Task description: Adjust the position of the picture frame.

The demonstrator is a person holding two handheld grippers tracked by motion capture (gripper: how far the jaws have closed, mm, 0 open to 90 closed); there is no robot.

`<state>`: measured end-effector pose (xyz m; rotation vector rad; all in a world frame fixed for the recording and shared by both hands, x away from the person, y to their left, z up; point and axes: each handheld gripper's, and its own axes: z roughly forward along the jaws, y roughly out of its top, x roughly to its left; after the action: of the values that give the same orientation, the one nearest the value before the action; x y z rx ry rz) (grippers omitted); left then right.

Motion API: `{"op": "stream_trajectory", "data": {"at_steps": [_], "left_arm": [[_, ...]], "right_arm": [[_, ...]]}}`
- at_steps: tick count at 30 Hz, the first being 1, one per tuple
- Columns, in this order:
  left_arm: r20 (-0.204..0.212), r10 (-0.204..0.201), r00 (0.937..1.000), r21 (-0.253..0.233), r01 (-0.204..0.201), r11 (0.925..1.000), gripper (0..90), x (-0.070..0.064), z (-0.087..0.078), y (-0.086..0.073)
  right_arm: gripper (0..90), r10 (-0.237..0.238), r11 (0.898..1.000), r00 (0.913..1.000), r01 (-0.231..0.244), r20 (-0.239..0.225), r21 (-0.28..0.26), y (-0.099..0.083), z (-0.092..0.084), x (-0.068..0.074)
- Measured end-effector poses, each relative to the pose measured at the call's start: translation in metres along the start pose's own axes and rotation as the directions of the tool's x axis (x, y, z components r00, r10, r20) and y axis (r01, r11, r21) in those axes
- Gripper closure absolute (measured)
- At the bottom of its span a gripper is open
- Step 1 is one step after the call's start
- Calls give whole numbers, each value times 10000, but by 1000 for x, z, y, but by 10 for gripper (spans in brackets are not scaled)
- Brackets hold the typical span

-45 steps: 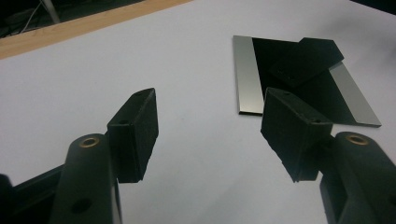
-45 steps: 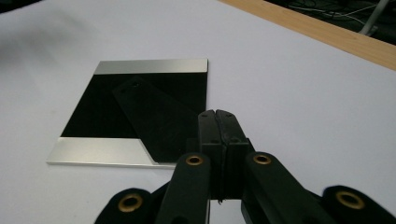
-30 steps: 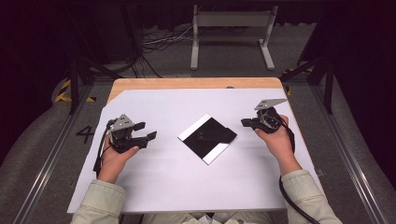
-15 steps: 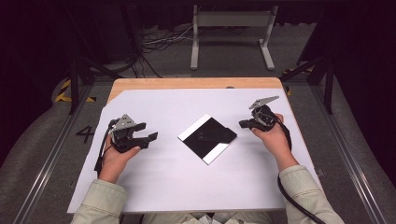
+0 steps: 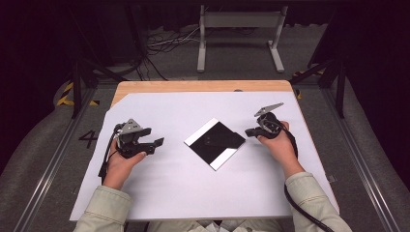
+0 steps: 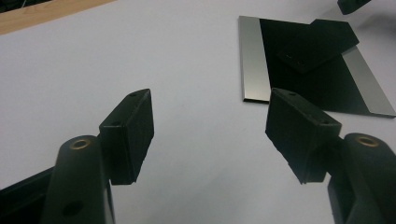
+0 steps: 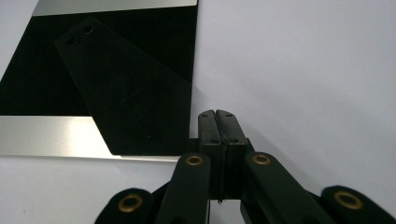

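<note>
plate: flat square plate (image 5: 215, 143), black with a bright metal strip along two opposite edges, lies cornerwise mid-desk (image 5: 193, 193) on the white sheet.
tab: thin black tab (image 7: 123, 91) with small holes lies on top of the plate; its wide end overhangs the plate edge nearest the right gripper.
handling, plate: looks rigid, thin and smooth. Probably light but slippery; it lies flush, so little for pads to bite on. Best bet is a corner or a strip edge, after tipping or sliding it.
handling, tab: looks stiff and very light, likely to skid off the plate if nudged. The overhanging end is the natural place to pinch.
left gripper: (image 5: 157, 143) well left of the plate, jaws wide apart, nothing between them. They have just been opening a little further.
right gripper: (image 7: 218, 122) jaws closed together, empty, tips just beside the plate edge near the tab's overhang.
change: compared with a second ago, the right gripper is lower and closer in to the plate. Left hand keeps its place. Plate and tab unmoved.
</note>
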<state>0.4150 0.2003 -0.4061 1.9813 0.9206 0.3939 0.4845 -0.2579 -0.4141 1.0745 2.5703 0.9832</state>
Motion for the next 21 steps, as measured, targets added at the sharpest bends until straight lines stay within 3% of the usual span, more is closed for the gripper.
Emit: {"op": "stream_trajectory", "data": {"at_steps": [9,21], "left_arm": [[9,-46,10000,3,46,10000,330,-1,1,0],[15,-17,10000,23,17,10000,324,0,2,0]], "right_arm": [[900,-27,9999,9998,29,-176,159,-2,12,4],[900,-100,9994,9999,104,-125,325,-5,12,5]]}}
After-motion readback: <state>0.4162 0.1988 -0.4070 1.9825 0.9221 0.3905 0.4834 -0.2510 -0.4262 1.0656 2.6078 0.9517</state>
